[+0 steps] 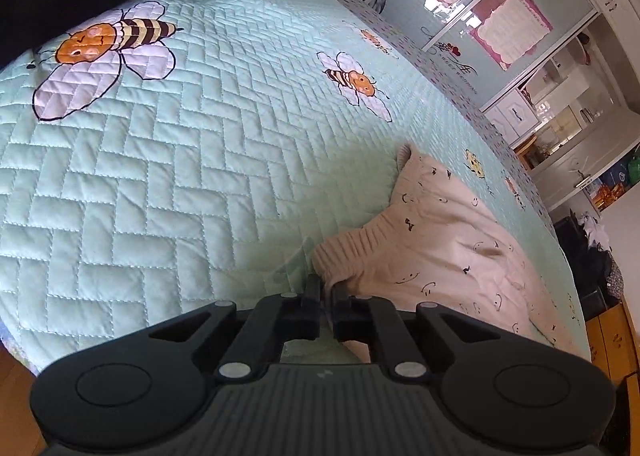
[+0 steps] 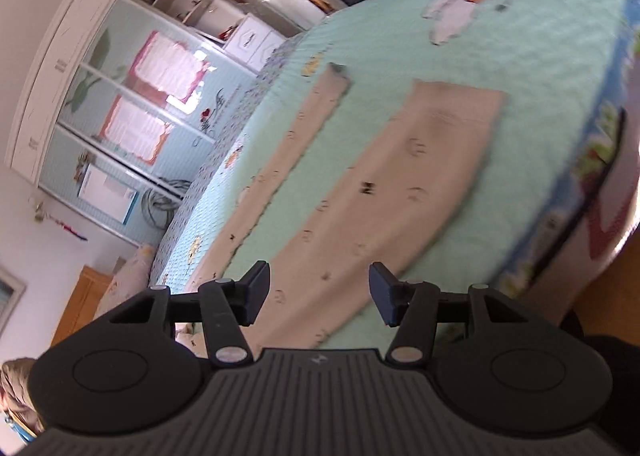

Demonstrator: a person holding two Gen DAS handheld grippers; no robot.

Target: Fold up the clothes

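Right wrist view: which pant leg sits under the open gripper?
The wider, nearer pant leg, running between the right gripper fingers. The narrower leg lies apart, toward the wardrobe side.

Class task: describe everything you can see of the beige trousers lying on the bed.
The beige trousers are soft knit fabric printed with small smiley faces, with a gathered elastic waistband. They lie on the quilted bee bedspread, legs spread apart. The left gripper is shut on the waistband edge.

Left tool [image 1: 327, 290] pinched nearly closed, right tool [image 2: 318, 288] jaws apart.
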